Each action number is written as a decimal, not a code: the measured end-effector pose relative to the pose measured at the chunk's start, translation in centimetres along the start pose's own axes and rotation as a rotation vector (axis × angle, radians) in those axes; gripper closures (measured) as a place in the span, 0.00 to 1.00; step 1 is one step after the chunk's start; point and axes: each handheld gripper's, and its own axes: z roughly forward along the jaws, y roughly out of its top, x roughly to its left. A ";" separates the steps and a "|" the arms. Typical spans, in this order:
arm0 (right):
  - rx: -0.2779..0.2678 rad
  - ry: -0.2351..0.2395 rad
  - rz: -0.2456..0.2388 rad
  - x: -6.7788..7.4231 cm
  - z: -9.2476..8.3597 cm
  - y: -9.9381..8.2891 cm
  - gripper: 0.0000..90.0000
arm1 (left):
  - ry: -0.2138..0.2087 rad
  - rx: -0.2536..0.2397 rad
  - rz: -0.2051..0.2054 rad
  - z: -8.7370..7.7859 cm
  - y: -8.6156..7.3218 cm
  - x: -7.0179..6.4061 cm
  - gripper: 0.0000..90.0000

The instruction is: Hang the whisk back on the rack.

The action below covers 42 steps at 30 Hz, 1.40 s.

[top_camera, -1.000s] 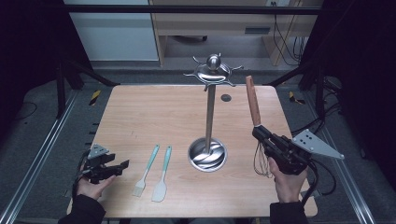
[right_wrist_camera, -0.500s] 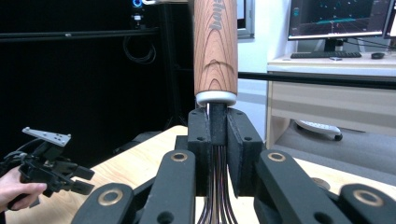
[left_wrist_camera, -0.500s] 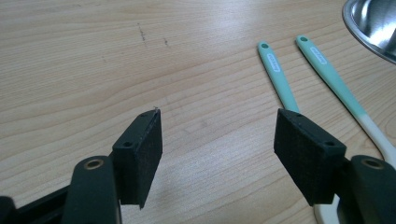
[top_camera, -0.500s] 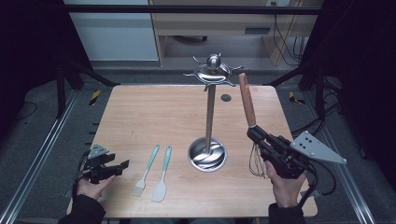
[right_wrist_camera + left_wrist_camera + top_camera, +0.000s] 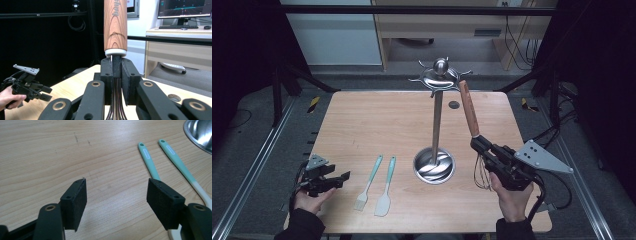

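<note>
The right gripper [image 5: 478,145] pinches the whisk [image 5: 471,116] at its wire neck, wooden handle pointing up toward the hook crown of the stand [image 5: 437,125] (just left). The left gripper [image 5: 339,178] rests spread, farther off.

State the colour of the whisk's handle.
Reddish-brown wood grain on the whisk's handle, clearest in the right gripper view.

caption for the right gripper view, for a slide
Right gripper clamped on a whisk just below its upright wooden handle.
</note>
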 end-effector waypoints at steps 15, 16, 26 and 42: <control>0.015 0.026 0.013 -0.4 1.7 -1.1 0.90 | 0.002 0.001 0.004 0.0 0.0 0.0 0.36; 0.019 0.031 0.019 -0.4 1.8 -1.2 0.90 | 0.002 0.003 0.004 0.0 0.0 0.0 0.36; 0.047 0.057 0.025 -0.8 3.6 -1.9 0.90 | 0.005 -0.004 0.006 0.0 -0.1 0.0 0.35; 0.087 0.072 0.028 -1.5 5.6 -2.0 0.88 | 0.022 -0.013 0.070 0.2 -0.2 -0.3 0.39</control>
